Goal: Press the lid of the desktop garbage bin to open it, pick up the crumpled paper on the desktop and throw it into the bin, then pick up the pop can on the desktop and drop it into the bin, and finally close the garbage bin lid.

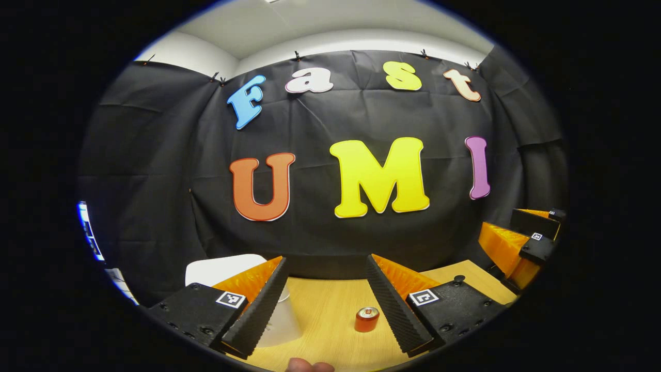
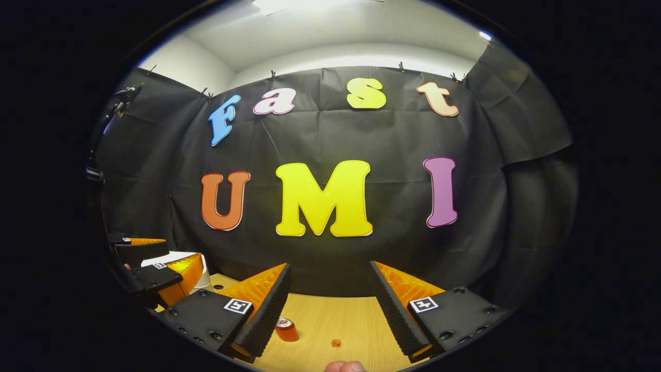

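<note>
Holding both tongs, left (image 1: 326, 305) and right (image 2: 329, 310), spread wide and empty; we see the pop can (image 1: 366, 319) upright on the counter (image 1: 325, 315), bin (image 1: 227, 268) untouched.

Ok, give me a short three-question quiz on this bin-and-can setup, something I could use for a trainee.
1. True or false: the left gripper is shut on the pop can.
2. In the left gripper view, the garbage bin sits: A) behind its left finger, B) behind its right finger, C) beside the other gripper.
3. What does the pop can stand on?

Key: 1 false, both grippers are open; 2 A; 3 the wooden desktop.
</note>
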### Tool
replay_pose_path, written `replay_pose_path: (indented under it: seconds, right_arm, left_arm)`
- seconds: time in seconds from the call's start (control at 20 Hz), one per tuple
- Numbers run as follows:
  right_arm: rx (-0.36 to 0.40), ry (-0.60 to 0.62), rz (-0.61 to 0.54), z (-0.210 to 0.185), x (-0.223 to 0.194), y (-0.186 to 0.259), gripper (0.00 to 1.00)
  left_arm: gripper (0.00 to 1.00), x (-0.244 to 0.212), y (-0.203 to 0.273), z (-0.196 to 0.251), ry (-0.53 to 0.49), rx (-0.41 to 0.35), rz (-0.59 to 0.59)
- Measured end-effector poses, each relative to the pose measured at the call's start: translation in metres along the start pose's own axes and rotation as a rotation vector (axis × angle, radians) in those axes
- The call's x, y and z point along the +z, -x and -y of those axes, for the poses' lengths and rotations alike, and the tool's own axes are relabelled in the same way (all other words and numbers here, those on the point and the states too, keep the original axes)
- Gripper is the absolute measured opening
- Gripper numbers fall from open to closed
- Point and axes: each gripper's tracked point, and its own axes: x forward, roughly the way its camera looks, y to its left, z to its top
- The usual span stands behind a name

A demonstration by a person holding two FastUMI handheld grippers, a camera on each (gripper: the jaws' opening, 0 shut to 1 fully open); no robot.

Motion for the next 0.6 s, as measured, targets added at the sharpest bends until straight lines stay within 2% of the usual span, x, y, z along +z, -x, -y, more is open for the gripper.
replay_pose_path:
  seconds: [0.15,0.4,0.6]
  right_arm:
    - [0.031,0.0,-0.004,0.001,-0.001,0.002,0.94]
    - [0.087,-0.004,0.004,0.007,0.0,0.005,0.94]
    - [0.096,-0.031,-0.021,0.01,-0.003,-0.002,0.94]
  left_arm:
    - [0.99,0.0,0.003,-0.005,-0.007,0.05,-0.003]
    - [0.99,0.004,0.007,-0.028,-0.009,0.175,-0.01]
    - [0.98,0.011,0.004,-0.051,-0.008,0.248,-0.014]
